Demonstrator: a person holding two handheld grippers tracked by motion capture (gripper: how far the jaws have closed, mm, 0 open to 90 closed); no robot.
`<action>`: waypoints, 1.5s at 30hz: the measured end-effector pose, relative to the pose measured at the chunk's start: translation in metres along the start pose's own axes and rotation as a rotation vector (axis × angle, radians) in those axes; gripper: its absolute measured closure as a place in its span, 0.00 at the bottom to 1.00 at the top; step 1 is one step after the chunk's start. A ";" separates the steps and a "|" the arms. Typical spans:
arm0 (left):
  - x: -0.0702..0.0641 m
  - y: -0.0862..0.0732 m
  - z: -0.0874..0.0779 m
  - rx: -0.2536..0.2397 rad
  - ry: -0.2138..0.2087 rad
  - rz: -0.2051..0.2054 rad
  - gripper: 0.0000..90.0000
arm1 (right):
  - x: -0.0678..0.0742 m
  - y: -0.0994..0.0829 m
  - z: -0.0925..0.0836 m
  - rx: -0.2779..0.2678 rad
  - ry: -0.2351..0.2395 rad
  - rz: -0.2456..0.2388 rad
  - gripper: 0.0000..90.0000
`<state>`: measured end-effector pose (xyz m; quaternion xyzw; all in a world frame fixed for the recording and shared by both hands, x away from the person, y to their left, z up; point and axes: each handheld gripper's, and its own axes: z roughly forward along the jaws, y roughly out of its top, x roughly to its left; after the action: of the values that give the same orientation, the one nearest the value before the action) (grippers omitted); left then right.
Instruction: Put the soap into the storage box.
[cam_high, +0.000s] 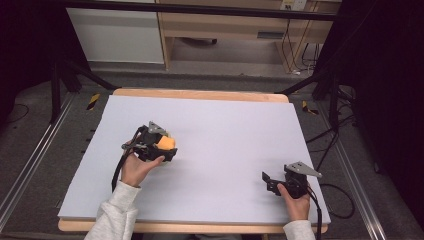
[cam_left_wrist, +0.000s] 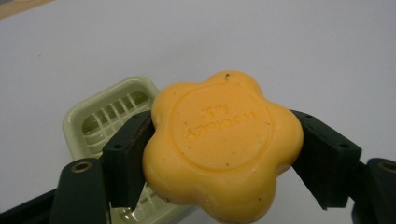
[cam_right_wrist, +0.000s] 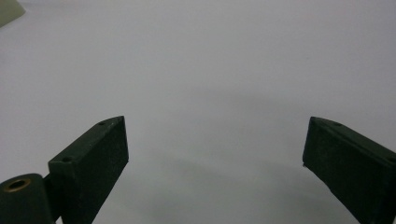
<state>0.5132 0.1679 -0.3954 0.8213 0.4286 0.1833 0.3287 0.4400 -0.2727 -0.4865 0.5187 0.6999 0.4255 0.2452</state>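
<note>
Left tool (cam_left_wrist: 219, 154): clamped on an orange, flower-shaped soap bar (cam_left_wrist: 222, 144), one jaw pressed to each side of the bar. The bar's flat face carries a raised round panel with embossed lettering, which cannot be read with certainty. The soap bar is held off the desk (cam_high: 225, 130), above and partly in front of a pale green soap dish (cam_left_wrist: 107, 116) with a slotted grid floor; the bar does not touch the dish. In the high view the left tool (cam_high: 167, 147) sits left of the desk's middle with the soap bar (cam_high: 165, 143) at its tip.

Right tool (cam_right_wrist: 215, 154): jaws wide apart, holding nothing, over bare desk surface. In the high view the right tool (cam_high: 267, 181) is well apart from the soap bar, near the desk's front right corner.
</note>
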 end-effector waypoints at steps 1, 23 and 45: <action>0.002 0.000 0.000 0.003 0.002 0.003 0.29 | 0.000 0.000 0.000 -0.001 -0.001 -0.001 0.08; 0.031 -0.008 0.015 0.031 0.060 -0.056 0.29 | 0.001 0.000 0.000 0.003 0.003 0.000 0.08; 0.040 -0.017 0.037 0.071 0.069 -0.076 0.29 | 0.001 0.000 0.000 0.005 0.003 0.000 0.08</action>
<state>0.5471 0.1941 -0.4329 0.8089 0.4768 0.1835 0.2909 0.4400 -0.2721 -0.4866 0.5184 0.7013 0.4247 0.2429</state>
